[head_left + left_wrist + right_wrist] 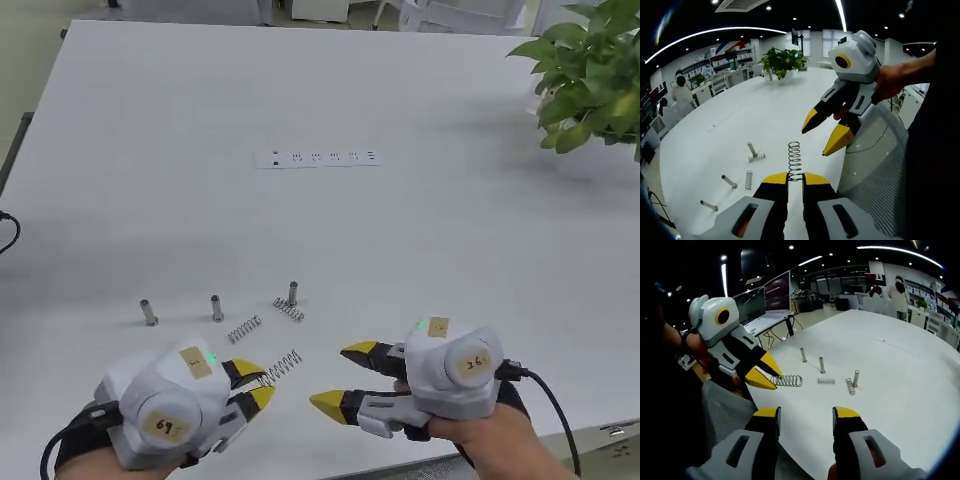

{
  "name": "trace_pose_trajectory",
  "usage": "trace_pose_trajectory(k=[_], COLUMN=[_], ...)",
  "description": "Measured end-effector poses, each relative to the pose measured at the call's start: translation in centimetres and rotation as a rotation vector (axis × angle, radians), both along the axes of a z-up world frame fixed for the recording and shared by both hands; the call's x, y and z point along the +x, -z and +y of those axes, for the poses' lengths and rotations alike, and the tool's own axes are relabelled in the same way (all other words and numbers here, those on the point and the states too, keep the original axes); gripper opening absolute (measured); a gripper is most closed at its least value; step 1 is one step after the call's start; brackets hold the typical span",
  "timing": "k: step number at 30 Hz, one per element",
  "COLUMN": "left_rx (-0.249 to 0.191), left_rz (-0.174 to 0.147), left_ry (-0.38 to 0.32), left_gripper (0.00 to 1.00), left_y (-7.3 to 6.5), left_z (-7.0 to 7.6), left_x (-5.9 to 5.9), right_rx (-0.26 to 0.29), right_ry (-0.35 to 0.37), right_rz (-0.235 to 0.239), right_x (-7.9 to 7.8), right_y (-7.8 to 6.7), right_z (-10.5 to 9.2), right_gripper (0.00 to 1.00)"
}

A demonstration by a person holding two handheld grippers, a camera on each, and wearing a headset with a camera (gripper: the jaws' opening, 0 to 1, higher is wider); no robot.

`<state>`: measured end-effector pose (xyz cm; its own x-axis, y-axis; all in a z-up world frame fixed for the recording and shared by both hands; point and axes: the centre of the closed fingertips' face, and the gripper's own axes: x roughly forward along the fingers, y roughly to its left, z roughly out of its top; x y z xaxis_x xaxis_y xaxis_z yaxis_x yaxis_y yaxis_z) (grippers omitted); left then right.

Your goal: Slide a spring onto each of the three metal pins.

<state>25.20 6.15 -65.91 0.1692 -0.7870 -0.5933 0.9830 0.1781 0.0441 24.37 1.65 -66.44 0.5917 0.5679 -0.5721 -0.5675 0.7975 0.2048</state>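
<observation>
One end of the spring (795, 157) hides between the left gripper's (795, 176) fingers (775, 179); the plant (590, 70) is cropped.

A wide white table (200, 120) spans the head view, with a power strip (317, 158) at centre and a plant (590, 80) upper right. Beyond is an office: ceiling lights (841, 15) along the top, monitors (777, 292) upper left.

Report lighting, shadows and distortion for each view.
Head view: even soft light, sharp, faint shadows by the middle pin on the table. Left gripper view: fisheye bends the ceiling light strip into an arc; the held spring is sharp. Right gripper view: same bulge, dark surroundings.
</observation>
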Motion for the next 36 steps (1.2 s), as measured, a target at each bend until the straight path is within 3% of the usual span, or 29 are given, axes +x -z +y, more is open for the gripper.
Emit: trace_pose_trajectory(k=[2,9,14,22,36], left_rx=[0.003,0.027,0.027,0.047,0.05], left_rz=[0.011,-0.013,-0.017,-0.03,-0.039], left_ry=[0.034,0.13,0.15,0.178,0.187], left_gripper=[0.02,0.02,0.02,0.02,0.02], left_y=[0.1,0.4,0.4,0.7,1.1], left_z=[-0.3,-1.1,-1.1,-0.8,-1.6], left_x=[-0.6,-2.3,-2.4,-2.4,-1.7], right_rx=[0.001,0.058,0.077,0.088,0.079], right_ry=[-0.007,-0.063,-0.093,-0.108,-0.132], right_rz=[-0.006,-0.001,0.012,0.018,-0.009], right_x=[0.1,-0.4,-1.0,-1.1,-0.5], right_y=[-0.1,-0.6,-0.5,-1.0,-2.6], right_z=[0.1,1.5,2.2,2.4,2.5], right_gripper=[0.34,0.22,0.14,0.13,0.1])
